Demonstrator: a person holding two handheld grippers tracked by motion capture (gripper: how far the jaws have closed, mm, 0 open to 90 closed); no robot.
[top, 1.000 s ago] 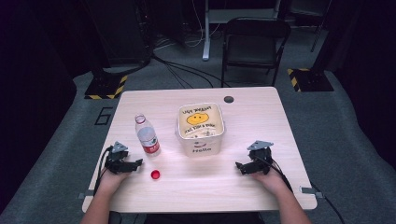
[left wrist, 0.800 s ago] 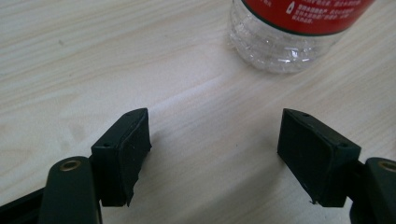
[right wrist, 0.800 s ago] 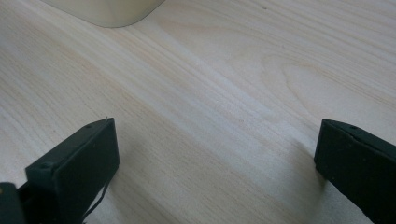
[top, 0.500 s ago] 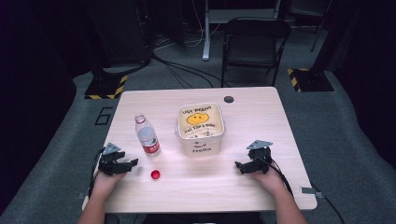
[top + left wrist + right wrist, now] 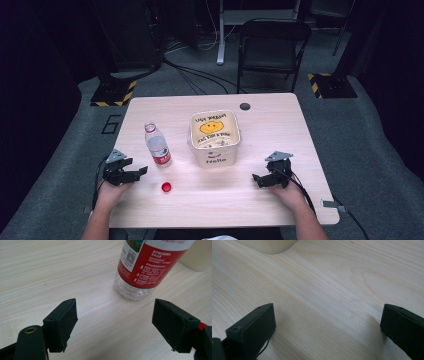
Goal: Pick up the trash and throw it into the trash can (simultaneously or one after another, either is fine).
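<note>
With both claws released, our left claw (image 5: 131, 173), its jaws just widening around nothing, faces the uncapped bottle (image 5: 157, 145); next we must grasp its body squarely.

A dark lab: equipment stands (image 5: 107, 92), floor cables (image 5: 200, 75), lone table (image 5: 280, 115).

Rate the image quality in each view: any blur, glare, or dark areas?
High view: soft focus, the table brightly lit, floor and surroundings nearly black. Left gripper view: the water bottle label print is sharp, a bright sheen on the wood beside it, jaws slightly soft. Right gripper view: wood grain is clear, the jaws blurred at the edges, soft shadows beneath them.
</note>
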